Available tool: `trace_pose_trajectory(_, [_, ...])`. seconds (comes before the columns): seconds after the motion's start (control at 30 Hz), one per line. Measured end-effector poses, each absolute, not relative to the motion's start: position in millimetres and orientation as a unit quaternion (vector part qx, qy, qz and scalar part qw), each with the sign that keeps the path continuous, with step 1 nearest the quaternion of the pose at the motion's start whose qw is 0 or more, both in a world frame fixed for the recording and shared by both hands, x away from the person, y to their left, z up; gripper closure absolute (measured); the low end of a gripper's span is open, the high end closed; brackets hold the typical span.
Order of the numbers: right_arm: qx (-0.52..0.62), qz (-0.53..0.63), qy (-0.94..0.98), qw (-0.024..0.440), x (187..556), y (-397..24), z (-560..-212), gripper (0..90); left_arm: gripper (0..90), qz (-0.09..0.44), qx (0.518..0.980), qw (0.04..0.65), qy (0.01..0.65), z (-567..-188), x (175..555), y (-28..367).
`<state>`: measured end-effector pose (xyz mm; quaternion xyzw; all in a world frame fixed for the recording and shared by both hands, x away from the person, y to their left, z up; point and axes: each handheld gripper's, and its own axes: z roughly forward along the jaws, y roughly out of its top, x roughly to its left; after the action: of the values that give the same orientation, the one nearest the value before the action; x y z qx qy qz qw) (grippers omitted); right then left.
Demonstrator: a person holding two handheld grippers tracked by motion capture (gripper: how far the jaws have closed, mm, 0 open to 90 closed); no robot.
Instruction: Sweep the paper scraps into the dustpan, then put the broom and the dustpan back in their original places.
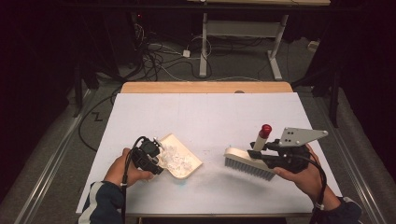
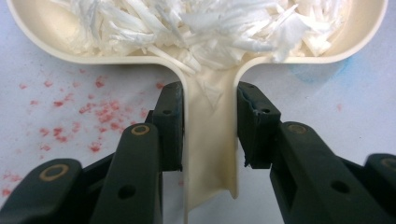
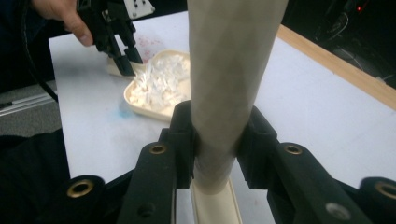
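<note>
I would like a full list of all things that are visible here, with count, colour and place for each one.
dustpan: 1, cream, on the table's left half, its handle clamped in the left gripper
paper shreds: a heap, white, inside the dustpan
brush: 1, cream with pale bristles and a red handle tip, right half of the table, handle clamped in the right gripper
table: 1, white cover with a wooden far edge
red specks: many, on the cover beside the dustpan handle
cables: several, dark and white, on the floor beyond the table
left gripper: 1, black, shut
right gripper: 1, black, shut
hands: 2, dark sleeves, at the near edge
</note>
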<state>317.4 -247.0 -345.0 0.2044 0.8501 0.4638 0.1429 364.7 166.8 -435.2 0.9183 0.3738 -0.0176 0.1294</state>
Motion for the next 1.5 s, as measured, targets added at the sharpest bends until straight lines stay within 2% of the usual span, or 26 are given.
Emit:
trace_pose_trajectory(0.2, [0.216, 0.452, 0.856, 0.129, 315, -267, -343, 70.9, 63.0, -0.014, 0.910, 0.141, 0.390, -435, 367, 176])
trace_pose_trajectory(0.5, [0.225, 0.421, 0.875, 0.082, 321, -284, -349, 70.8, 62.9, -0.001, 0.894, 0.147, 0.424, -437, 369, 189])
trace_pose_trajectory(0.83, [0.240, 0.406, 0.881, 0.042, 349, -288, -364, 70.8, 62.8, 0.013, 0.870, 0.160, 0.466, -440, 374, 208])
trace_pose_trajectory(1.17, [0.257, 0.388, 0.884, 0.033, 383, -286, -368, 68.9, 62.1, 0.025, 0.853, 0.170, 0.493, -442, 375, 208])
trace_pose_trajectory(1.4, [0.276, 0.369, 0.887, 0.043, 403, -278, -373, 65.3, 43.6, 0.010, 0.861, 0.159, 0.484, -443, 362, 191])
trace_pose_trajectory(1.47, [0.277, 0.361, 0.889, 0.047, 409, -277, -373, 64.3, 32.4, 0.008, 0.868, 0.145, 0.474, -445, 356, 184])
trace_pose_trajectory(1.5, [0.285, 0.355, 0.889, 0.049, 412, -276, -373, 63.9, 30.0, 0.017, 0.873, 0.138, 0.468, -445, 352, 181])
